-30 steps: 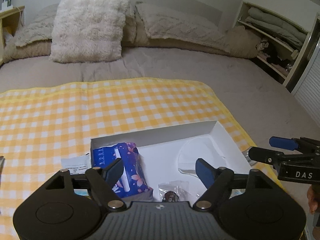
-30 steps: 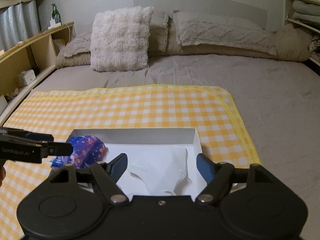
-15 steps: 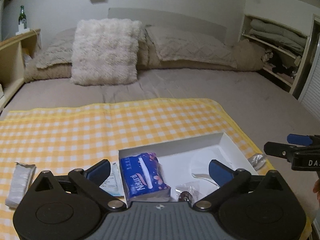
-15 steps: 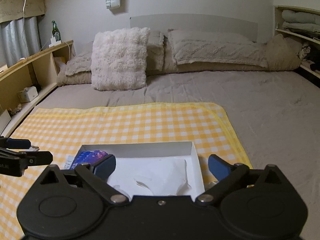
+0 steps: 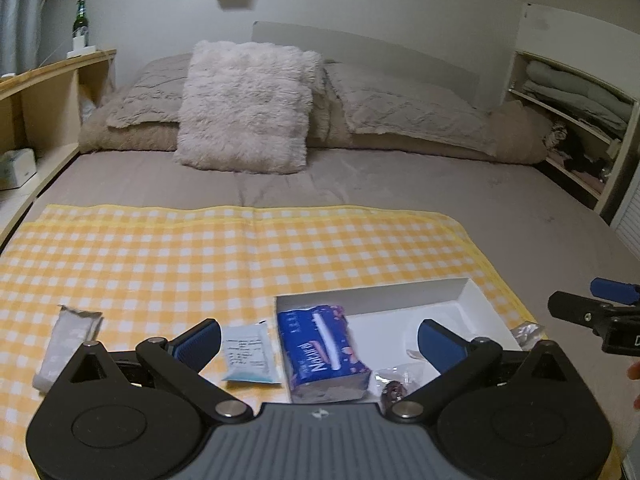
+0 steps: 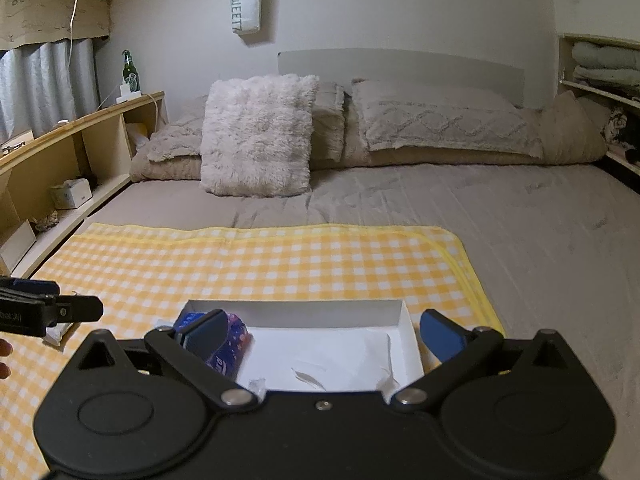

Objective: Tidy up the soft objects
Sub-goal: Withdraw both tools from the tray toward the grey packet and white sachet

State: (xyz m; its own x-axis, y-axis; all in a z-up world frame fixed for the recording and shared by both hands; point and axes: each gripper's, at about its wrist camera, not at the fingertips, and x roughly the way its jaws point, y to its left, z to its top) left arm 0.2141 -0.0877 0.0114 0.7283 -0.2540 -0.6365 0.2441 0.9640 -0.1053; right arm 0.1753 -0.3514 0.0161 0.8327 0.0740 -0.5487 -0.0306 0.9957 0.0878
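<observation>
A shallow white box (image 5: 460, 292) lies on the near right part of a yellow checked cloth (image 5: 200, 256). A blue flowered tissue pack (image 5: 324, 348) fills its left end, beside a small clear-wrapped item (image 5: 394, 384) and a white soft piece (image 6: 332, 360). Left of the box lie a pale blue sachet (image 5: 248, 354) and a grey-white packet (image 5: 68, 344). My left gripper (image 5: 318, 338) hovers open above the box's near side, holding nothing. My right gripper (image 6: 324, 330) is likewise open and holds nothing above the box (image 6: 296, 306).
The cloth covers a grey bed with a fluffy pillow (image 5: 244, 108) and beige pillows at the head. Wooden shelves (image 6: 60, 140) run along the left and a linen shelf (image 5: 572, 104) along the right. A silver wrapper (image 5: 528, 330) lies just right of the box.
Both grippers' jaws have spread wider. Both have risen and drawn back from the box, so more of the bed and wall shows. The tissue pack stays in the box.
</observation>
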